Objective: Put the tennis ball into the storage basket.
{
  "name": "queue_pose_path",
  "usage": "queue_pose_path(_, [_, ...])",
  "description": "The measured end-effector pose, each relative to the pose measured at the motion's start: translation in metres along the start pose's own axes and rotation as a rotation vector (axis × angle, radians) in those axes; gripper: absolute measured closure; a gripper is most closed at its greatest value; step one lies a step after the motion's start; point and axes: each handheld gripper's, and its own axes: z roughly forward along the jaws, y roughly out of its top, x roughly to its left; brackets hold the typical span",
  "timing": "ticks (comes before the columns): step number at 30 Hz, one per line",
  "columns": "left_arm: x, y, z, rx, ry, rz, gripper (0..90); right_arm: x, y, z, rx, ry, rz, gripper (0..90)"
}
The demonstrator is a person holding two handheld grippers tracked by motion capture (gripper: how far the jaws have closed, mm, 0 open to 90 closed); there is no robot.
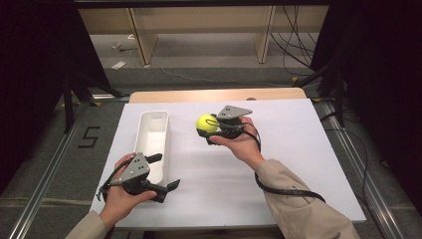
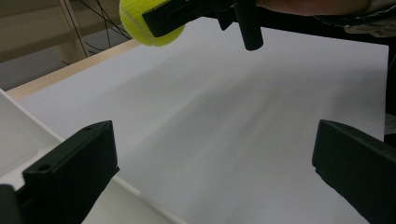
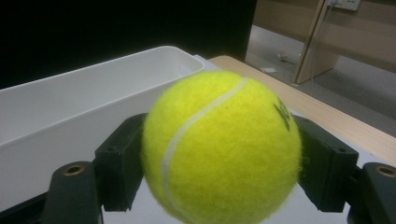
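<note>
A yellow tennis ball (image 1: 206, 123) (image 3: 222, 147) (image 2: 140, 23) is held above the white table, clamped between the jaws of my right gripper (image 1: 211, 130) (image 3: 219, 158). That gripper points left toward a long white bin (image 1: 152, 141) (image 3: 70, 112) standing on the table's left half. My left gripper (image 1: 167, 172) (image 2: 210, 163) rests near the table's front left corner, beside the bin's near end. Its jaws stand wide apart with bare table between them.
The white table top (image 1: 278, 149) has a wooden strip (image 1: 214, 94) along its far edge. Wooden furniture legs (image 1: 141, 40) and cables (image 1: 293, 35) stand on the floor beyond. Metal rails (image 1: 45, 164) run along both sides of the table.
</note>
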Motion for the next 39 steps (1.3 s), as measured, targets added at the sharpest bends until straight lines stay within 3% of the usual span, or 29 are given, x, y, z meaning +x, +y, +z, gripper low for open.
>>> queue_pose_path(39, [0.0, 0.0, 0.0, -0.002, 0.0, 0.0, 0.0, 0.013, 0.01, 0.018, -0.007, 0.04, -0.007, 26.9])
